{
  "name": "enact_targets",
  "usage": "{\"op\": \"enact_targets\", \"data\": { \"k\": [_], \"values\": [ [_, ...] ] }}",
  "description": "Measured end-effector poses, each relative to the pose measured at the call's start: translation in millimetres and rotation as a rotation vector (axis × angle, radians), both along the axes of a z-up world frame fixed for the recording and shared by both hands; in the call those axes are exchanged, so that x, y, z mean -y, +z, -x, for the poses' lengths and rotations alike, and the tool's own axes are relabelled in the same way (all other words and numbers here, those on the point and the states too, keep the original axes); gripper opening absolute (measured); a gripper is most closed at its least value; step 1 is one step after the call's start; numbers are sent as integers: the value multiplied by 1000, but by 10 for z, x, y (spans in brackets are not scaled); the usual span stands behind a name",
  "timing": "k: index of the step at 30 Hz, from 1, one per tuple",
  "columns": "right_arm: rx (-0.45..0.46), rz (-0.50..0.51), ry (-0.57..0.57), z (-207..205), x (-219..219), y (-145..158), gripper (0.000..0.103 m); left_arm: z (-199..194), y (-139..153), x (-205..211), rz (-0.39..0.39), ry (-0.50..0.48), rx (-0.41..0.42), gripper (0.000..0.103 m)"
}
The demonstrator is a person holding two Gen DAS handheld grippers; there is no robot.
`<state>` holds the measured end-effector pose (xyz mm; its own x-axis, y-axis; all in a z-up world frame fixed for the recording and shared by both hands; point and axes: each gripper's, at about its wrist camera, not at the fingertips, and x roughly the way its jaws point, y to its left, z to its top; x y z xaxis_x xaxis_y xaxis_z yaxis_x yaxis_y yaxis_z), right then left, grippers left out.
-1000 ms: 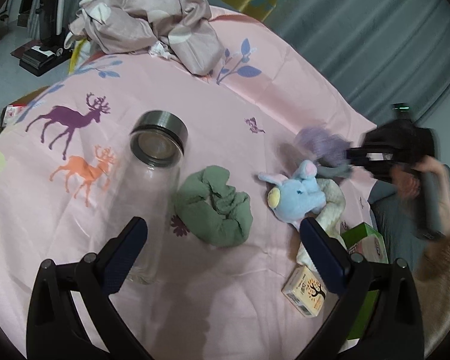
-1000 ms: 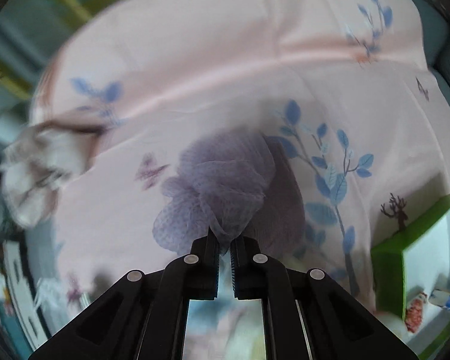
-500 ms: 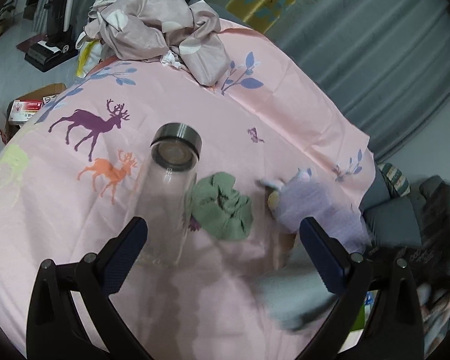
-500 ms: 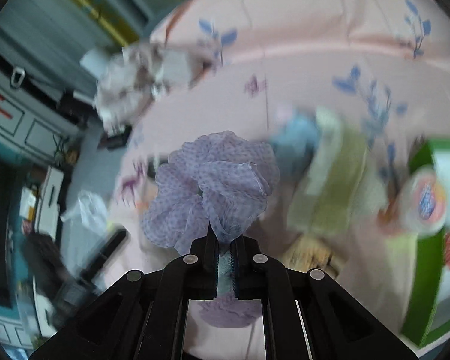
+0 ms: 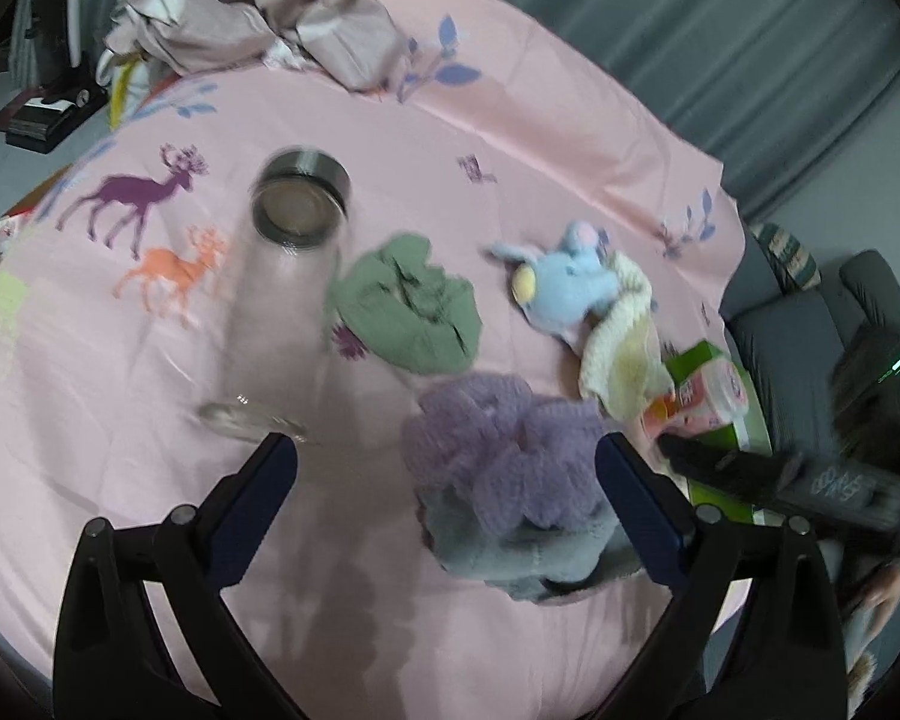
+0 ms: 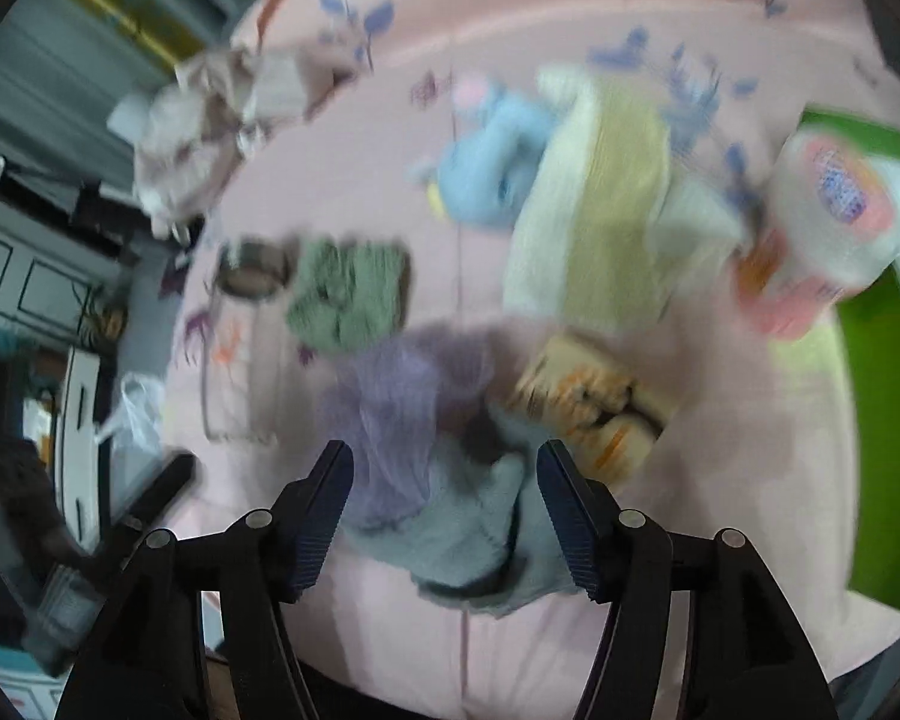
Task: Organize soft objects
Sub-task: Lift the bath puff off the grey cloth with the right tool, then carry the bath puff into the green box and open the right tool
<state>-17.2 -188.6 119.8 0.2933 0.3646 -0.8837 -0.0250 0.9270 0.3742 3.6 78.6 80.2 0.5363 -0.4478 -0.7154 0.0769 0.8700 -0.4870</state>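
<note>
Pink bedsheet point(image 5: 540, 138) printed with deer, blue leaf sprigs and small butterflies covers the whole work surface. Grey pleated curtain point(image 5: 720, 18) runs behind it. Crumpled pale mauve bedding point(image 5: 252, 6) heaped at the far edge. Floor to one side grey, with dark gear lying on it. A grey padded seat point(image 5: 810, 324) stands by the right edge.

Count on the sheet:
- One glass bottle point(image 5: 282, 300), upright, steel rim at top.
- One green scrunchie point(image 5: 414, 312), just beside the bottle.
- One blue plush toy point(image 5: 570, 282), touching one cream knitted cloth point(image 5: 624, 342).
- One purple mesh scrunchie point(image 5: 504, 456), resting on one grey knitted cloth point(image 5: 510, 552), near edge of the sheet.
- One small yellow box point(image 6: 594, 396), close to the grey cloth; blurred.
- One green carton point(image 6: 876, 420) at the right edge, a pink-and-white packet point(image 6: 834, 222) against it.

Left gripper point(image 5: 447, 468): fingers spread wide, nothing between the pads; the purple scrunchie sits ahead, between the tips in view.

Right gripper point(image 6: 444, 480): jaws opening, pads clear of both the purple scrunchie and the grey cloth lying between them. Wrist view heavily blurred.
</note>
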Motion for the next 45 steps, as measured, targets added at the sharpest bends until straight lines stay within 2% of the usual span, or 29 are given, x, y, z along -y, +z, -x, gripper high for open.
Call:
{"op": "enact_targets", "data": {
  "k": [4,9,11,13,15,16,18,21,25,32,39,45],
  "values": [
    [40,-89,7,-75,15,114,64,-35,-172,247,2,-60,-50,91],
    [4,-68,75,-219,-220,-64,64,-60,-366,407,12,-88,-106,85],
    [-3,-42,102,-269,-314,-153,63,-92,-419,420,17,-79,-119,78],
    [-11,28,114,-304,-398,-273,53,-127,-469,421,26,-82,-132,72],
    [-42,44,131,-345,-450,-411,40,-145,-517,423,34,-85,-144,61],
    [-57,37,137,-347,-449,-469,37,-149,-531,430,35,-88,-148,48],
    [-79,21,147,-339,-435,-567,22,-144,-554,460,33,-95,-152,26],
    [-65,-10,154,-284,-414,-587,14,-114,-486,485,27,-98,-116,16],
    [-7,-94,163,-191,-363,-398,13,-67,-251,529,18,-104,-40,13],
    [157,-192,147,34,-183,218,13,76,358,723,1,-132,135,12],
    [323,-209,90,290,118,750,13,216,805,1048,-45,-197,262,12],
    [432,-205,3,463,504,996,13,274,1046,1447,-74,-286,330,12]
  ]
}}
